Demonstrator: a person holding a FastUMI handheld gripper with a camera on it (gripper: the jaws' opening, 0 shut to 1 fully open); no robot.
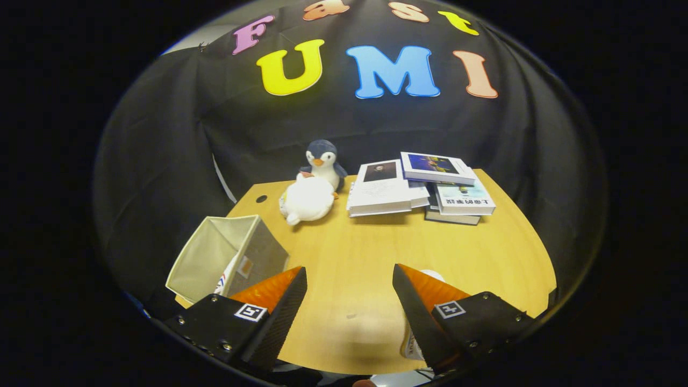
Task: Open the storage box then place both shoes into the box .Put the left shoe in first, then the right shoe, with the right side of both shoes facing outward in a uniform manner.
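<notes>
A beige fabric storage box (215, 252) stands with its top open on the wooden table (376, 242), just left of my left finger. Inside it, against the near wall, a white thing with red and blue marks (222, 282) shows in part; I cannot tell whether it is a shoe. My gripper (349, 271) hangs open above the table's front, with only bare wood between its fingers. A white object (436, 276) peeks out from behind the right finger (416, 301), mostly hidden by it.
Beyond the fingers, a white plush toy (307, 200) lies in front of an upright penguin plush (322, 160). To their right sits a loose pile of books (424, 188). Black cloth walls close in behind and beside the table.
</notes>
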